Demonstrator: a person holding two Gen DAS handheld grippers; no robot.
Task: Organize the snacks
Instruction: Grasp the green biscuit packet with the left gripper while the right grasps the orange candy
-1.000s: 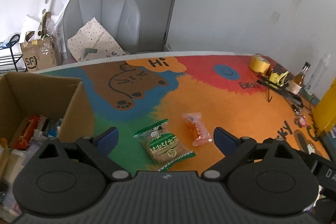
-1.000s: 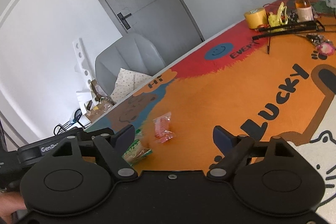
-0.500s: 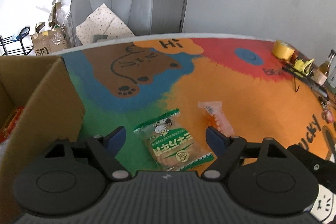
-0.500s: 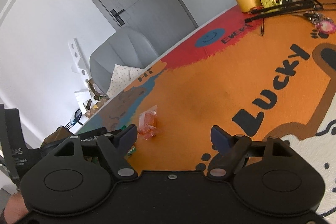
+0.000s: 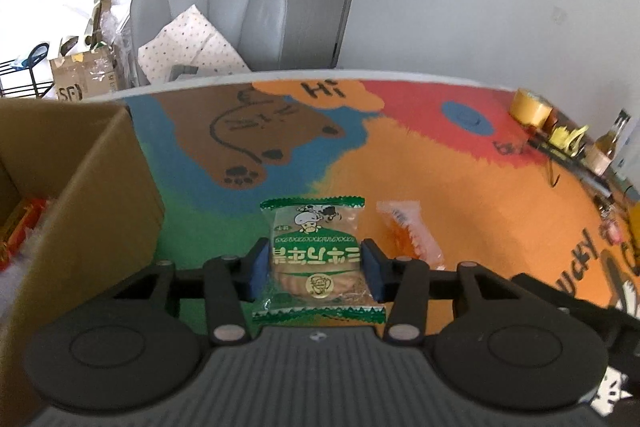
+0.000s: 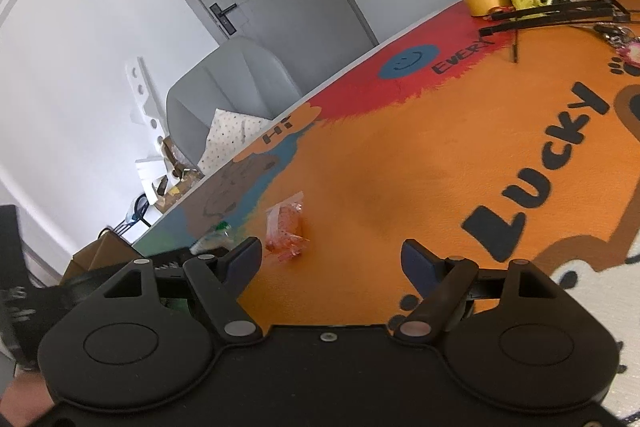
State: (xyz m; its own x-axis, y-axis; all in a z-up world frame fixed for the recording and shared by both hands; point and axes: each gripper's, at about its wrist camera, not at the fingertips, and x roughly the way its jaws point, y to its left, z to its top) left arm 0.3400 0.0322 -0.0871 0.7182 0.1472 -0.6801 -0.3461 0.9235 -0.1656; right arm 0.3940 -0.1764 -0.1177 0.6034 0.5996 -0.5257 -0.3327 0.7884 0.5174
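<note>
green cracker packet [image 5: 316, 259] | between left gripper [image 5: 314, 269] jaws | jaws just closing, touching

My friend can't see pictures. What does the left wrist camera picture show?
The left gripper has just been closing around a green biscuit packet lying on a colourful table mat. An orange snack packet lies just right of it, and an open cardboard box stands on the left.

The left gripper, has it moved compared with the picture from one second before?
Yes. The left gripper came forward toward the green cookie packet, which lies on the painted table. Its jaws have just been closing and now press the packet's sides.
</note>
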